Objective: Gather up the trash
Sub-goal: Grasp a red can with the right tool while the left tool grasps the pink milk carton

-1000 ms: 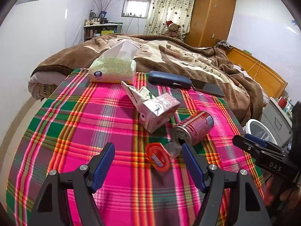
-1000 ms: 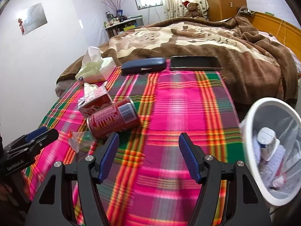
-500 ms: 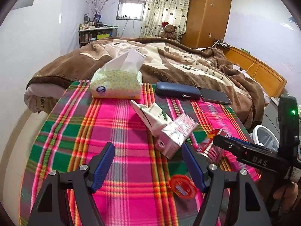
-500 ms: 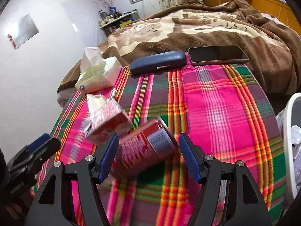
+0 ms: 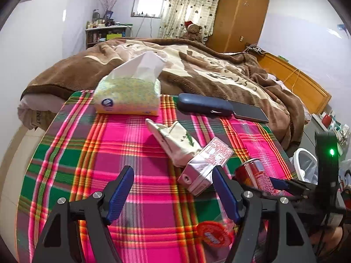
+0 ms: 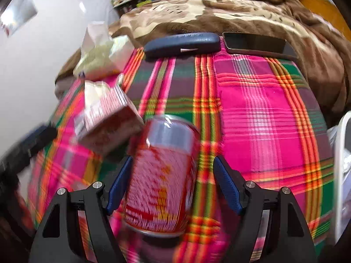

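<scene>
A red drink can (image 6: 162,175) lies on the plaid cloth (image 6: 263,109) between the open fingers of my right gripper (image 6: 173,186); a gap shows on its right side. The can also shows in the left wrist view (image 5: 256,175). A crushed pink carton (image 5: 204,164) lies just left of the can, also in the right wrist view (image 6: 105,118). A red round wrapper (image 5: 214,233) lies near the front edge. My left gripper (image 5: 173,192) is open and empty, above the cloth before the carton.
A tissue pack (image 5: 127,96), a blue glasses case (image 5: 204,107) and a phone (image 5: 250,111) lie at the cloth's far edge. A white trash bin (image 5: 305,164) with a liner stands to the right, also in the right wrist view (image 6: 342,164). A bed lies behind.
My right gripper has moved forward and left so the can now sits between its fingers. My left gripper has drawn back and turned slightly left.
</scene>
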`<control>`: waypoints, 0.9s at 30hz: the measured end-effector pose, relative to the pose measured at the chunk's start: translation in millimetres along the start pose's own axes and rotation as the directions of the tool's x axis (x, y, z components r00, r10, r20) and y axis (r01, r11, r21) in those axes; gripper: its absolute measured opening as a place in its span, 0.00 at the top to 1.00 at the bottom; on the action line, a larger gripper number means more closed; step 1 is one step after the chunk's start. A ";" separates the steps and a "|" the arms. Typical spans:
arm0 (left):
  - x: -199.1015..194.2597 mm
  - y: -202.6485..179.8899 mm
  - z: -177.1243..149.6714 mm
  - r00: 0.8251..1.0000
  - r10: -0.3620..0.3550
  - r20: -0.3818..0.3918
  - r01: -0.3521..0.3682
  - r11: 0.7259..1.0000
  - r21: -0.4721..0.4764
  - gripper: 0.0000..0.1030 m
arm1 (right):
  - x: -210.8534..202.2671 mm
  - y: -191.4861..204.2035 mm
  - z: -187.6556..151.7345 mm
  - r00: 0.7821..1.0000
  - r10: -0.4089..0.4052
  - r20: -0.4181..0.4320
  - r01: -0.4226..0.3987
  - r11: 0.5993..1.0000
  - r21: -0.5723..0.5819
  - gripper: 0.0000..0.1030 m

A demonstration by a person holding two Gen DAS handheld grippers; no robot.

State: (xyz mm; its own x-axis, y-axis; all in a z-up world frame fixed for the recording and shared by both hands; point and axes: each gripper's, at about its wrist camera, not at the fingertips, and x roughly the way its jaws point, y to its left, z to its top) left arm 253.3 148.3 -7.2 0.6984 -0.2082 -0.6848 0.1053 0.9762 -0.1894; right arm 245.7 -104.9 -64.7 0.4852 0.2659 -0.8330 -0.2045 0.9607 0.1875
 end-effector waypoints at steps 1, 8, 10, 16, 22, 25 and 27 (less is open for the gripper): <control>2.9 -3.0 1.1 1.000 0.000 -0.004 0.000 1.000 0.012 0.29 | -2.0 -2.6 -1.5 1.000 -0.015 0.006 0.015 1.000 -0.009 0.26; 23.8 -28.9 5.7 0.997 -0.050 -0.051 0.055 0.994 0.093 0.29 | -5.3 -17.2 1.1 0.998 -0.060 0.035 0.060 0.998 -0.009 0.47; 29.7 -33.5 7.1 0.997 -0.052 -0.060 0.058 0.993 0.100 0.29 | -7.2 -21.0 -0.4 0.997 -0.064 0.048 0.065 0.998 -0.007 0.48; 48.6 -40.1 11.5 0.994 -0.049 -0.093 0.061 0.991 0.123 0.29 | -7.9 -26.5 -0.2 0.996 -0.062 0.057 0.063 0.998 -0.007 0.48; 62.0 -52.8 9.9 0.988 -0.084 -0.132 0.103 0.984 0.145 0.29 | -8.2 -33.6 -0.1 0.997 -0.055 0.058 0.054 0.998 0.010 0.48; 66.6 -58.6 6.9 0.986 -0.079 -0.146 0.101 0.984 0.149 0.31 | -9.1 -39.2 -1.9 0.997 -0.055 0.059 0.054 0.998 0.027 0.48; 68.6 -61.8 5.6 0.984 -0.090 -0.154 0.113 0.982 0.148 0.35 | -9.6 -43.4 -3.1 0.997 -0.054 0.061 0.052 0.998 0.035 0.48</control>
State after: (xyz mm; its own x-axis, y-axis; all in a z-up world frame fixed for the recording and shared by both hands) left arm 298.7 74.0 -38.6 0.5688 -0.3024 -0.7649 0.2874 0.9444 -0.1596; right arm 247.2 -149.4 -66.5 0.5466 0.2182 -0.8084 -0.1496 0.9754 0.1621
